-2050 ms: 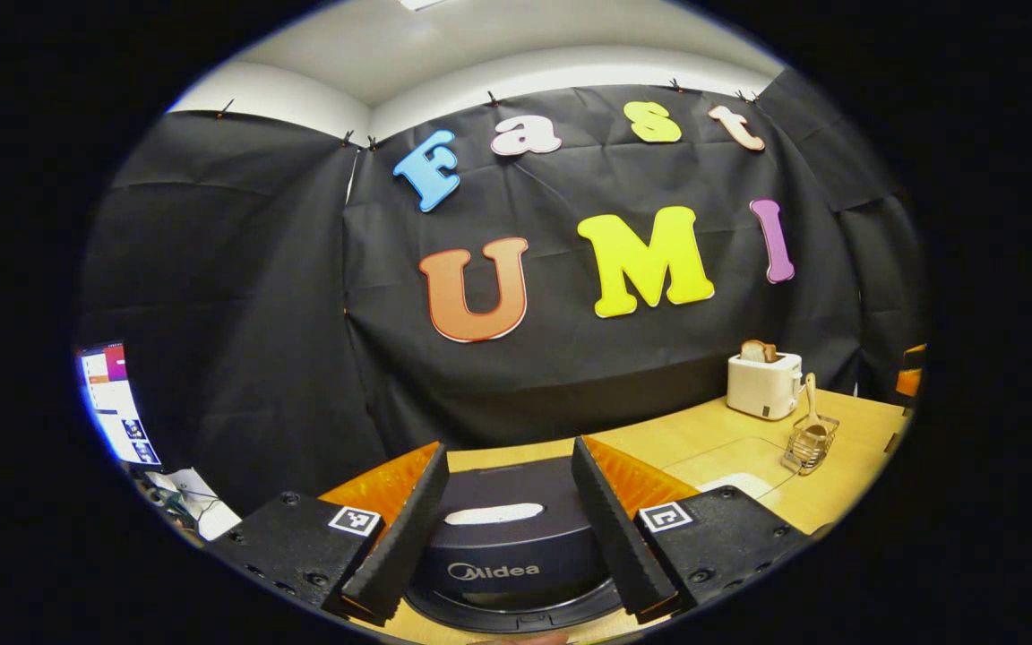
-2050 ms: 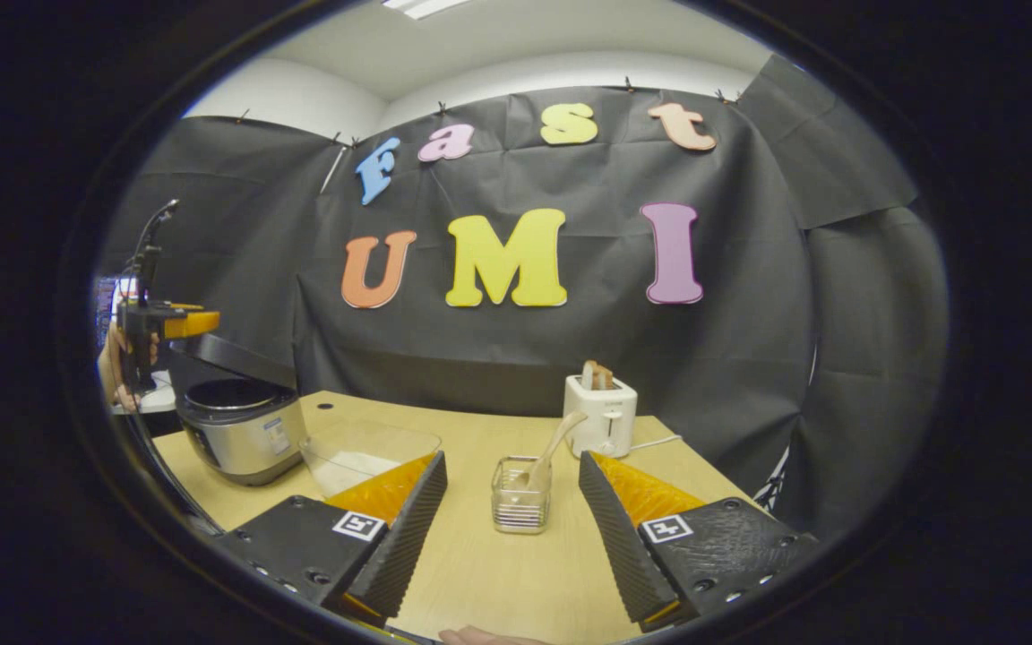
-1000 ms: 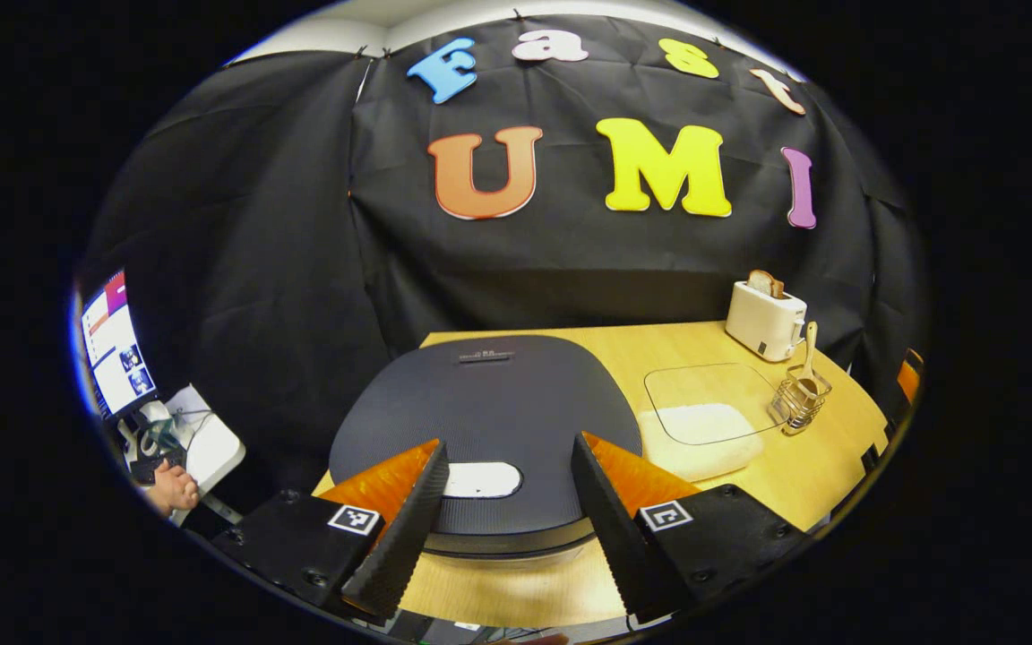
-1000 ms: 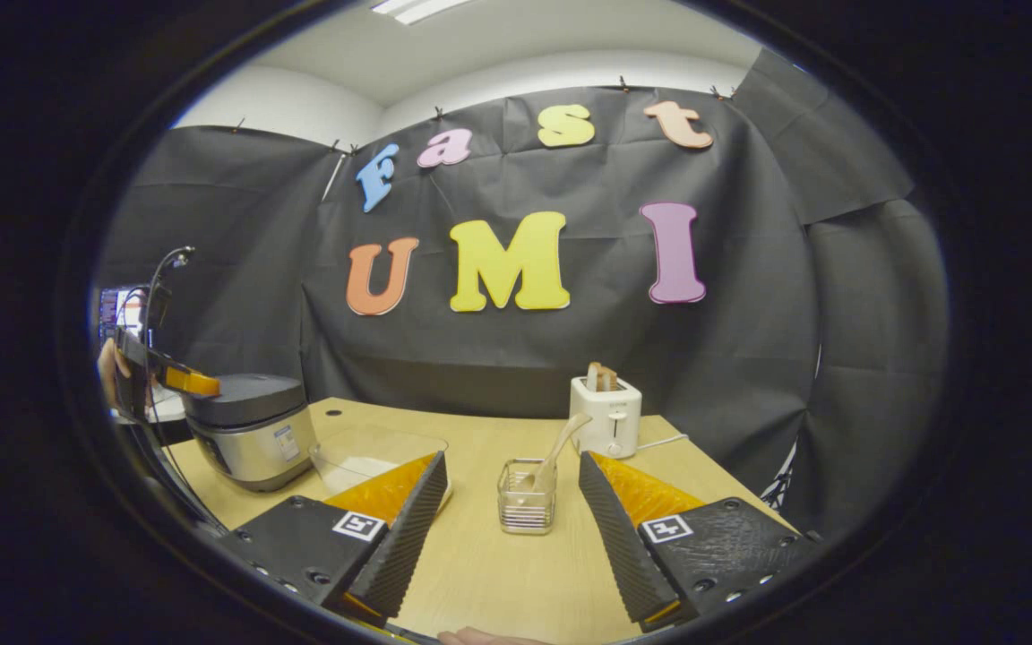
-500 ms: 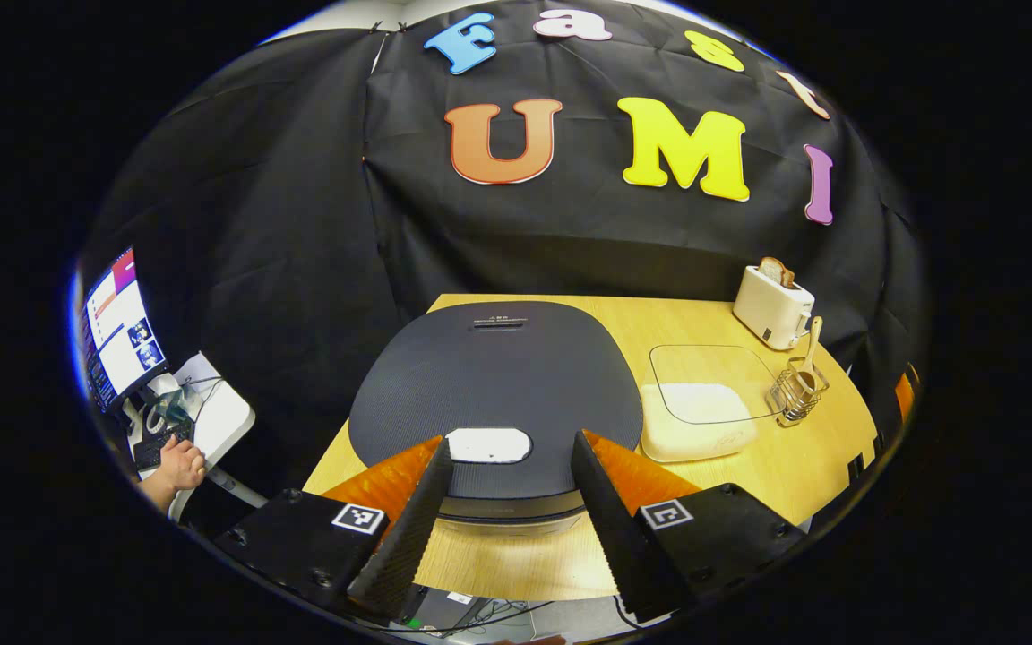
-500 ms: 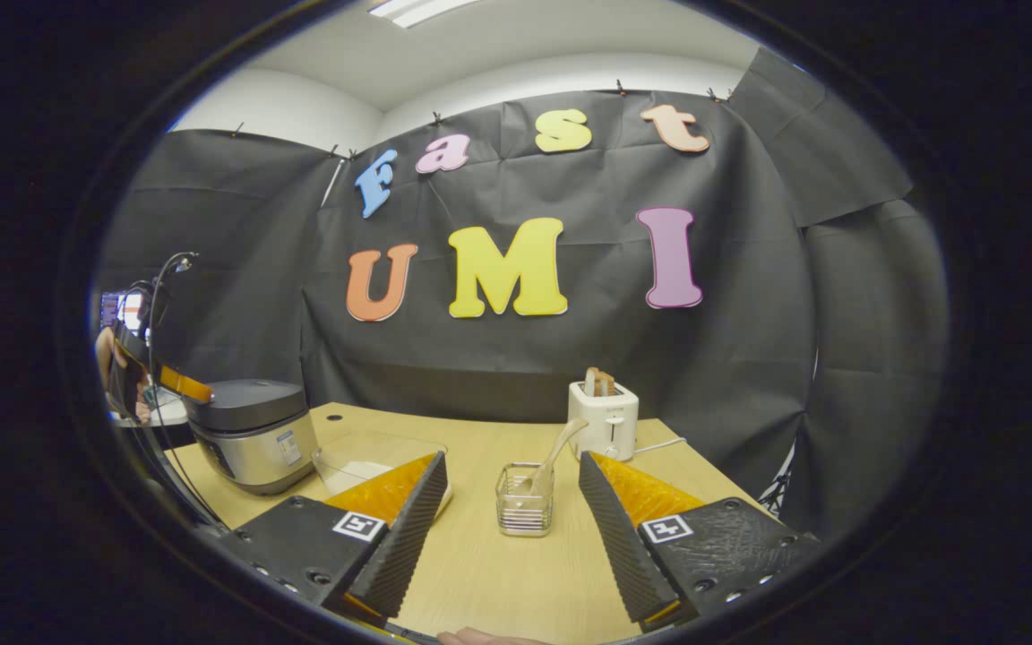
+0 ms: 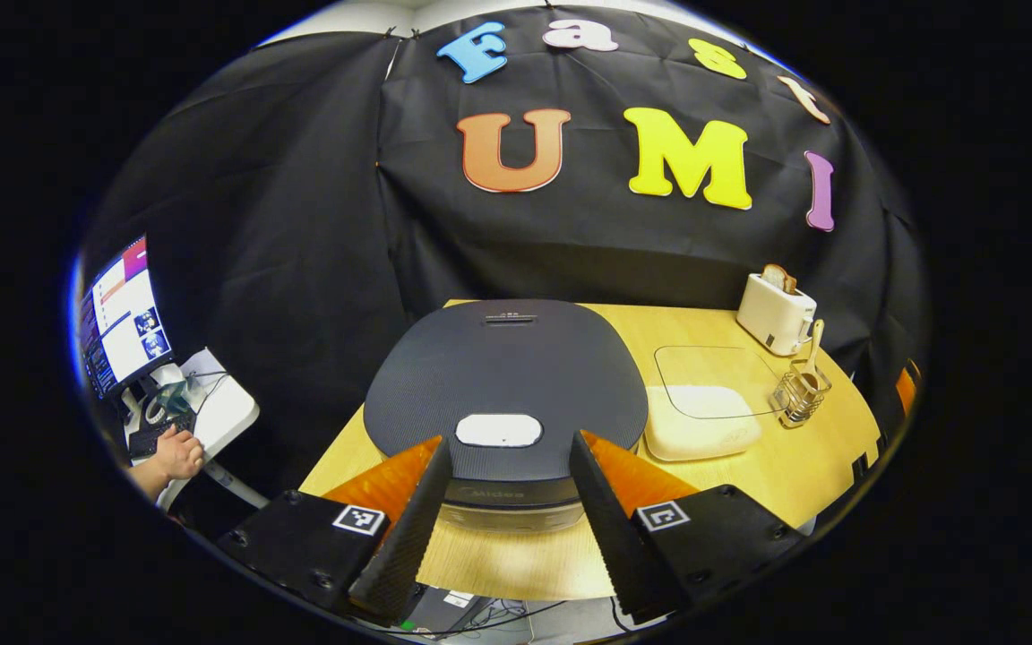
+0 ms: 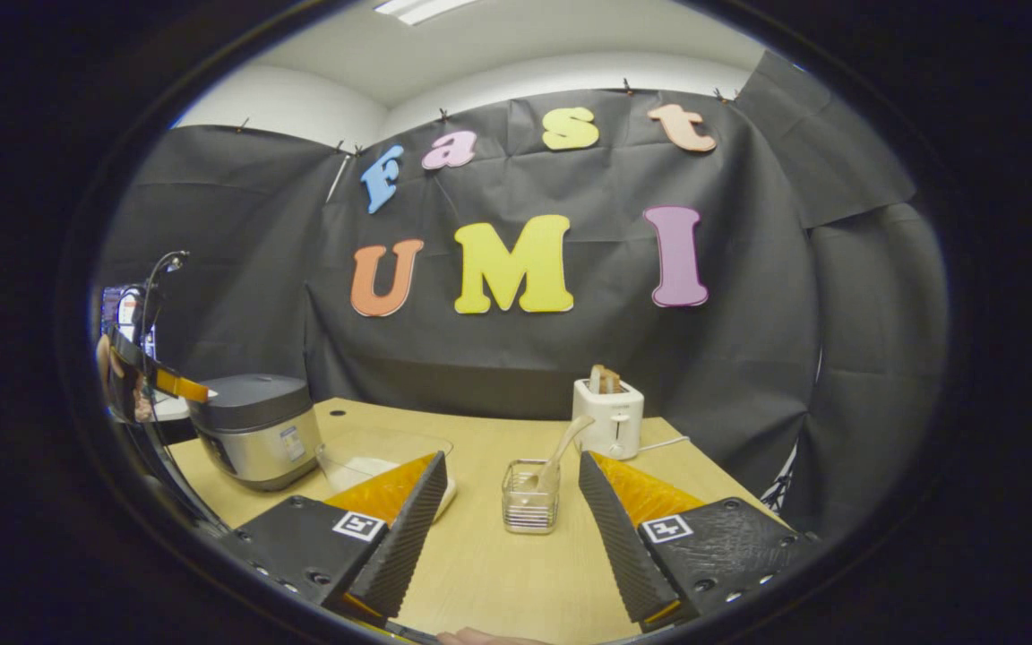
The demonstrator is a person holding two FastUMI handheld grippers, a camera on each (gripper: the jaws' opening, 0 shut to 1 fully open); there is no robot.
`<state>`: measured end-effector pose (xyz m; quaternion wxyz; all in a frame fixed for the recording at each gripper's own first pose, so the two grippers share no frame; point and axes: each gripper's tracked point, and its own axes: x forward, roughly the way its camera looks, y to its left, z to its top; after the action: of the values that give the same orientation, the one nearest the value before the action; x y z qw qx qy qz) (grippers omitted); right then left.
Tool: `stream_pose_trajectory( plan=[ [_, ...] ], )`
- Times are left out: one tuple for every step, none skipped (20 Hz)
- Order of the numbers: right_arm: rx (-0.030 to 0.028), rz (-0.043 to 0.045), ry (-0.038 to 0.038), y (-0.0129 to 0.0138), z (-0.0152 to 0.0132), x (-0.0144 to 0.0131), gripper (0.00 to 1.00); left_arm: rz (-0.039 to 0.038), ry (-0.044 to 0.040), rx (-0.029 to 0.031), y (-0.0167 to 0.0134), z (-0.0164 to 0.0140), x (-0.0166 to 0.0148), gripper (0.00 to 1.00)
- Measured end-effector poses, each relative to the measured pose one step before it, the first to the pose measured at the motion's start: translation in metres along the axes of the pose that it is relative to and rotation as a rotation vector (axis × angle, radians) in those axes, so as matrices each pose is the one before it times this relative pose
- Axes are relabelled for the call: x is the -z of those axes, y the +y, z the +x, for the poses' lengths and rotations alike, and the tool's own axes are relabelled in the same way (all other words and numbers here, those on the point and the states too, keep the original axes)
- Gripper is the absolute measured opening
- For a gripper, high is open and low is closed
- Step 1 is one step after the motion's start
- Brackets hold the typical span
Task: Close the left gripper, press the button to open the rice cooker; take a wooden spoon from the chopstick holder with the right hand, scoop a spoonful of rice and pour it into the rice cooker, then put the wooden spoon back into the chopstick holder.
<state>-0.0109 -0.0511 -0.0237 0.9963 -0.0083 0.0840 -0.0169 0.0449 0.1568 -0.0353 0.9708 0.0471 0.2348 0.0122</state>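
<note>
1. Two grippers, both spread wide and holding nothing: the left gripper (image 7: 503, 520) hangs above the rice cooker (image 7: 505, 385), lid down, its front wall partly hidden by the fingers.
2. One wooden spoon (image 8: 559, 450) leans in the chopstick holder (image 8: 530, 508), beyond the right gripper (image 8: 511, 528).
3. One rice container (image 7: 704, 412) stands beside the cooker; its clear walls are hard to trace.
4. One toaster (image 8: 606, 417) stands farthest back.
</note>
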Motion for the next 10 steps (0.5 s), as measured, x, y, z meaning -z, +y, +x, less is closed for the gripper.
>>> stream_pose_trajectory(
  plan=[
    [-0.00194, -0.00159, 0.00164, 0.00101, -0.00032, 0.00122, 0.88, -0.00164, -0.01672, -0.00049, -0.00023, 0.00056, -0.00082, 0.87],
    [0.00054, -0.00207, 0.00029, -0.00026, -0.00124, 0.00038, 0.88, 0.01056, -0.02438, 0.00164, -0.00026, 0.00055, -0.00111, 0.86],
    [0.00193, -0.00113, 0.00079, -0.00076, 0.00099, 0.0003, 0.88, 0.00541, -0.01872, -0.00073, -0.00036, -0.00005, -0.00149, 0.86],
    [0.00153, -0.00069, 0.00129, -0.00022, 0.00084, -0.00022, 0.88, -0.00711, -0.01686, -0.00404, 0.00173, -0.00097, 0.00058, 0.86],
    [0.00038, -0.00037, 0.00073, 0.00015, 0.00031, 0.00026, 0.88, -0.01315, -0.00881, -0.00958, 0.00062, -0.00101, 0.00064, 0.86],
    [0.00228, 0.00058, -0.0007, -0.00044, -0.00068, -0.00007, 0.88, -0.00213, -0.00763, -0.01468, 0.00156, -0.00007, 0.00054, 0.86],
    [0.00351, 0.00087, -0.0017, -0.00144, 0.00065, -0.00084, 0.88, -0.00196, -0.0098, -0.02215, 0.00273, -0.00041, -0.00149, 0.86],
    [0.00411, 0.00079, 0.00014, -0.00156, 0.0011, -0.00022, 0.88, -0.00177, -0.00853, -0.01844, 0.0011, -0.00151, -0.00048, 0.85],
    [0.00204, 0.00191, 0.00163, -0.00097, 0.00011, 0.00147, 0.88, -0.00233, -0.0087, -0.00935, -0.00191, -0.00281, 0.00015, 0.86],
    [-0.00098, 0.00228, 0.00333, 0.00119, 0.00007, 0.00104, 0.88, -0.00334, -0.00626, 0.00224, -0.00267, -0.00272, -0.0007, 0.86]
  ],
)
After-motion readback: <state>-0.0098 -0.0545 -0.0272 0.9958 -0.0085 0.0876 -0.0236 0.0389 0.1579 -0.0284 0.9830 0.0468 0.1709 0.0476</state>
